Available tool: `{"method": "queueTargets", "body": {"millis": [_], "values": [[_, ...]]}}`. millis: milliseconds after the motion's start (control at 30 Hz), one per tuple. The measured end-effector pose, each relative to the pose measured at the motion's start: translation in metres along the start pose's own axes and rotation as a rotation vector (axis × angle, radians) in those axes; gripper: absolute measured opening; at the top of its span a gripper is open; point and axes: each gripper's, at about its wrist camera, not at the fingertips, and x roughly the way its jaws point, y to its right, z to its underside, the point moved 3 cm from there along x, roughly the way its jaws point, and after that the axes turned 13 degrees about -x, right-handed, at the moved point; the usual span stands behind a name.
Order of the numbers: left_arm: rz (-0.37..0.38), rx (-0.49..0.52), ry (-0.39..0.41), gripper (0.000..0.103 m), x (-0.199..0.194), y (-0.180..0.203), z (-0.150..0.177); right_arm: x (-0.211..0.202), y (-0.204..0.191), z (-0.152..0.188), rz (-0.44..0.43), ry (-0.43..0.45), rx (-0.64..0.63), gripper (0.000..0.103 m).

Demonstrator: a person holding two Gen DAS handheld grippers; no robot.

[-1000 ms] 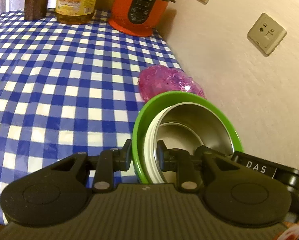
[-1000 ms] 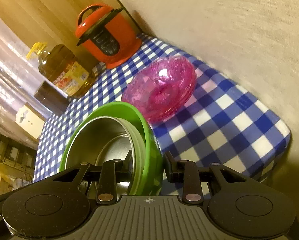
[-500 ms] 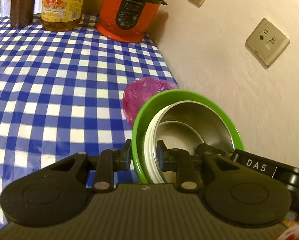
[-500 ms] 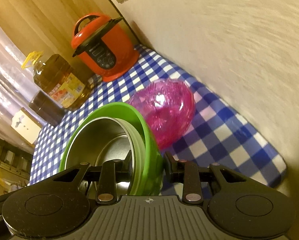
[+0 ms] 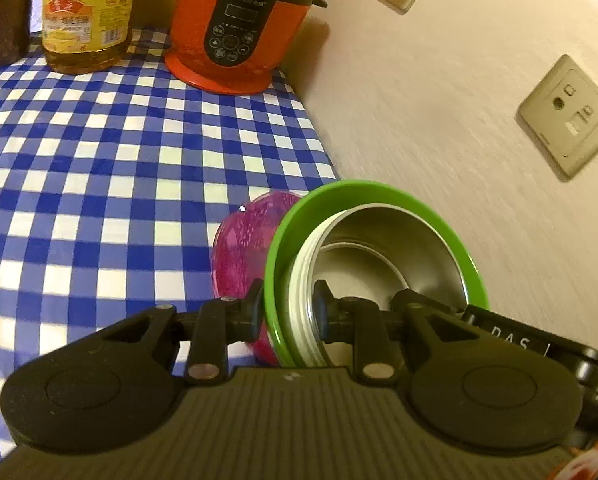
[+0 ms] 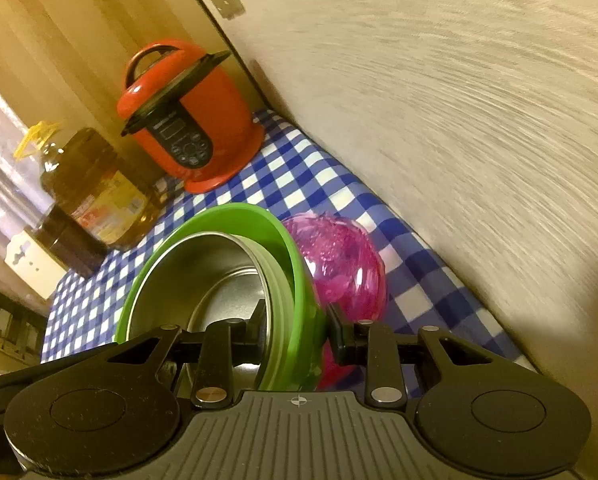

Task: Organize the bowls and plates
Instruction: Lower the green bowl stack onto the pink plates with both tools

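A green bowl [image 5: 383,200] with a steel liner [image 5: 391,248] is held off the table between both grippers. My left gripper [image 5: 287,314] is shut on its left rim. My right gripper [image 6: 297,328] is shut on the opposite rim of the green bowl [image 6: 235,216]. A pink translucent bowl [image 5: 247,244] sits on the checked tablecloth [image 5: 99,184] just beyond and below the green bowl, near the wall; it also shows in the right wrist view [image 6: 339,260]. The green bowl hides part of it.
A red pressure cooker [image 5: 235,24], an oil bottle [image 5: 87,16] and a brown jar [image 5: 3,12] stand at the table's far end. A cream wall [image 5: 439,120] with sockets borders the table on the right. The table's near edge [image 6: 515,356] lies close.
Both grippers have carried the green bowl toward the pink bowl, which now sits closer and is partly hidden behind it. The grips have not changed.
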Motion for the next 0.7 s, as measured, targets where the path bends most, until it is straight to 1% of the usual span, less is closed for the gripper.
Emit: {"method": "queueTargets", "body": {"millis": [333, 700], "values": [[-0.015, 0.012, -0.037, 0.022, 0.042, 0.003, -0.020, 0.037, 0.017, -0.013, 0.017, -0.017, 0.049, 0.030], [-0.039, 0.006, -0.056, 0.023, 0.069, -0.001, -0.025, 0.067, 0.025, -0.016, 0.027, -0.044, 0.051, 0.029]]}}
